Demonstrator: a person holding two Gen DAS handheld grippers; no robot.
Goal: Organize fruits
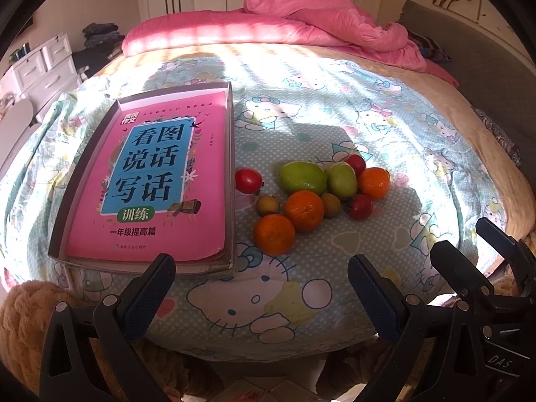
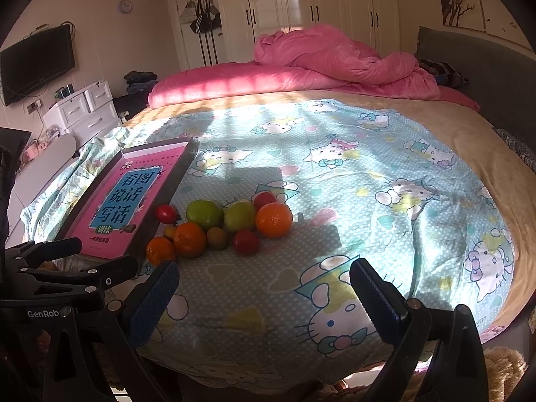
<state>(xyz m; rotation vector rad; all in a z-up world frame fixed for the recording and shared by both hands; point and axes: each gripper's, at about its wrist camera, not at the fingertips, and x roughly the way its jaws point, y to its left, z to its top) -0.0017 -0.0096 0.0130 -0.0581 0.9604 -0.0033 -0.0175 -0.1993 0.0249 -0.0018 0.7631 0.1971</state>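
A cluster of fruit lies on the cartoon-cat bedsheet: three oranges, two green fruits, three red tomatoes and two small brownish fruits. The same pile shows in the right wrist view, with an orange and a green fruit. A shallow grey tray holding a pink book lies left of the fruit. My left gripper is open and empty, short of the pile. My right gripper is open and empty, near the bed's front edge.
A rumpled pink quilt lies at the far end of the bed. White drawers and a wall TV stand at left, wardrobes behind. The grey headboard runs along the right.
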